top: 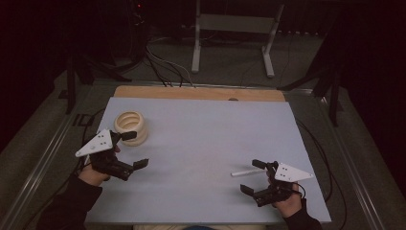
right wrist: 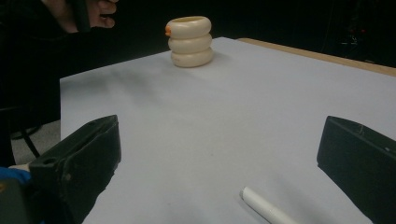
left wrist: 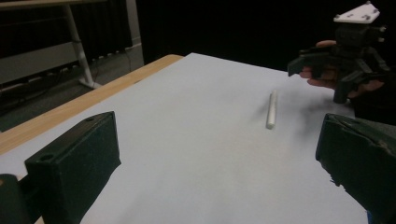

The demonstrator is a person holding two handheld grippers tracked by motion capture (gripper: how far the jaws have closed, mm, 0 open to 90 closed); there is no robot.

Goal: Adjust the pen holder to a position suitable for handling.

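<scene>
The left claw [top: 135,150] hangs over the left side of the bench [top: 206,143] with its jaws spread wide and nothing between them. One jaw reaches just beside the ribbed cream cup [top: 131,127], which stands upright near the far left corner; the high view does not settle whether they touch. The right claw [top: 253,176] sits low near the front right of the bench, jaws also wide apart and holding nothing. A white stick [top: 242,172] lies flat on the bench between those jaws, near the far one, free of both. In the left gripper view the stick [left wrist: 271,109] lies ahead on the pale sheet, with the right claw [left wrist: 322,77] just past it. In the right gripper view the stick's end [right wrist: 267,209] shows low between the jaws, and the cup [right wrist: 190,41] stands well apart, across the bench
</scene>
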